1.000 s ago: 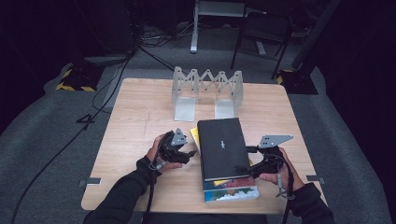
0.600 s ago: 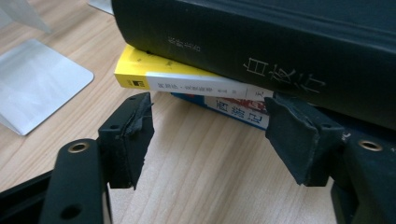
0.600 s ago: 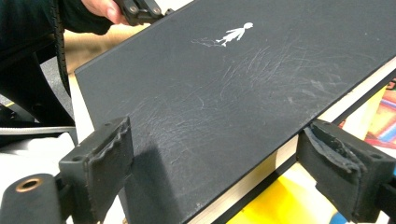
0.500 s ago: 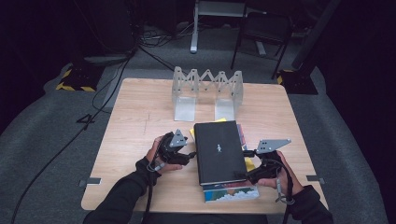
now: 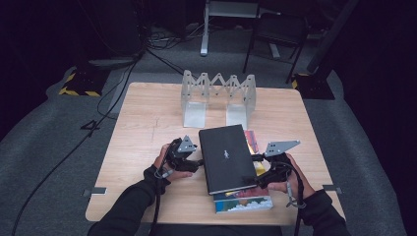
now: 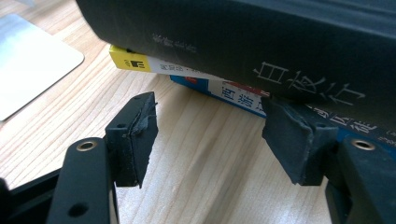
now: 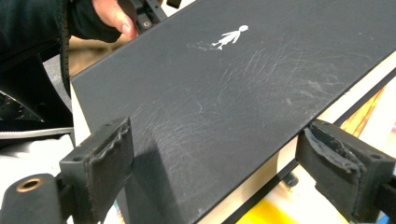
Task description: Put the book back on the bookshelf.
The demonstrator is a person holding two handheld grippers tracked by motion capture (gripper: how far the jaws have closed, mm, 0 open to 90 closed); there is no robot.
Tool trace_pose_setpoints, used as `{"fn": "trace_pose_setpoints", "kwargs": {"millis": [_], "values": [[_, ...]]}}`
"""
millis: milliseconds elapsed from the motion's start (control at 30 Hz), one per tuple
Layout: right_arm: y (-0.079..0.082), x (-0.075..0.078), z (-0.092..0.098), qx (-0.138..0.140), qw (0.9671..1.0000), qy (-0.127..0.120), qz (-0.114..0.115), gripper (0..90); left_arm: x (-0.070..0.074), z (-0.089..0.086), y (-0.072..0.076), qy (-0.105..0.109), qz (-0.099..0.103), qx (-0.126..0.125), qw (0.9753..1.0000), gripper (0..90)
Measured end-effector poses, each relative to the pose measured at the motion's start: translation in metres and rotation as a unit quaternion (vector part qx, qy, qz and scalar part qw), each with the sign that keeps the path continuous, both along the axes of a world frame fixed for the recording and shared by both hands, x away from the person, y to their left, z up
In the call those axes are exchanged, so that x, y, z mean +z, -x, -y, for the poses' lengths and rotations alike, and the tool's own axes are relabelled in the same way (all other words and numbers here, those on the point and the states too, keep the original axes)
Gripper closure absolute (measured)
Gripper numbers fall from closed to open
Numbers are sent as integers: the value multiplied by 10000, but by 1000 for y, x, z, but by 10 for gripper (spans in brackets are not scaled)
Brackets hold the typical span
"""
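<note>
A black book [image 5: 226, 157] lies askew on top of a stack of books on the wooden table [image 5: 147, 123]; a colourful book [image 5: 243, 202] sticks out beneath it at the front. My left gripper [image 5: 195, 162] is at the black book's left edge, open. In the left gripper view its jaws [image 6: 210, 135] face the black book's spine [image 6: 289, 56], with a yellow book [image 6: 135, 63] and a blue book [image 6: 224, 93] under it. My right gripper [image 5: 256, 172] is open at the book's right front corner. In the right gripper view the black cover [image 7: 224, 93] reaches between the jaws [image 7: 215, 158].
A folding metal book rack [image 5: 219, 93] stands at the back of the table, and its flat base plate [image 6: 28, 65] lies near my left gripper. The person's other hand [image 7: 112, 16] appears beyond the black book. Dark floor and cables surround the table.
The black book has slid a little to the left and turned on the stack, uncovering more of the books at its right. Both grippers stayed at its sides.
</note>
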State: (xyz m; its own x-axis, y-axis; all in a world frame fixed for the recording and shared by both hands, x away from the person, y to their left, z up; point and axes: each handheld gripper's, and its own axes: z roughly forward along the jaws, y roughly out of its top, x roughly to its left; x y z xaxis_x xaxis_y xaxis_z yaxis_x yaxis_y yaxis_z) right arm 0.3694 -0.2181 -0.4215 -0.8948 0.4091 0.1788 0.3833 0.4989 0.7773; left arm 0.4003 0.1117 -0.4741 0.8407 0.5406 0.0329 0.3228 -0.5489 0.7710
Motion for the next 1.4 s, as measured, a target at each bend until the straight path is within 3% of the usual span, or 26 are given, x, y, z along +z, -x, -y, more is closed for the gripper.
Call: {"fn": "trace_pose_setpoints", "kwargs": {"millis": [200,300,500,600,667,833,967,1033,1100,1133,1167,1200,1233,1400], "values": [[-9,5,-8,86,9998,-158,125,132,1,-2,1,41,137,-67,9999,516],[-9,9,-9,178,9987,-404,251,202,2,-3,1,61,198,-114,9997,562],[-9,15,-9,246,9968,-611,457,296,0,-4,-3,119,115,-158,9997,558],[-9,18,-10,340,9957,-731,445,347,-2,-5,-4,179,79,-60,9998,548],[-6,23,-12,474,9935,-858,582,392,-3,-7,-9,313,-65,161,9994,520],[-2,30,-17,537,9923,-795,789,428,-3,-13,-20,481,-215,420,9977,486],[1,35,-20,570,9907,-782,956,445,-1,-14,-24,432,-112,450,9980,472],[3,36,-21,582,9902,-777,1009,447,2,-15,-26,495,-191,448,9976,472],[7,42,-21,583,9874,-773,1254,468,12,-19,-28,809,-65,399,9959,479],[7,42,-21,583,9874,-773,1254,468,12,-19,-28,809,-65,399,9959,496],[11,48,-20,633,9841,-803,1455,505,19,-21,-29,1014,25,347,9942,522],[11,48,-20,633,9841,-803,1455,505,19,-21,-29,1014,25,347,9942,547],[15,53,-19,674,9807,-664,1710,534,31,-22,-30,1222,122,345,9918,571],[15,60,-15,698,9778,-666,1862,556,48,-20,-32,1256,286,175,9915,654]]}}
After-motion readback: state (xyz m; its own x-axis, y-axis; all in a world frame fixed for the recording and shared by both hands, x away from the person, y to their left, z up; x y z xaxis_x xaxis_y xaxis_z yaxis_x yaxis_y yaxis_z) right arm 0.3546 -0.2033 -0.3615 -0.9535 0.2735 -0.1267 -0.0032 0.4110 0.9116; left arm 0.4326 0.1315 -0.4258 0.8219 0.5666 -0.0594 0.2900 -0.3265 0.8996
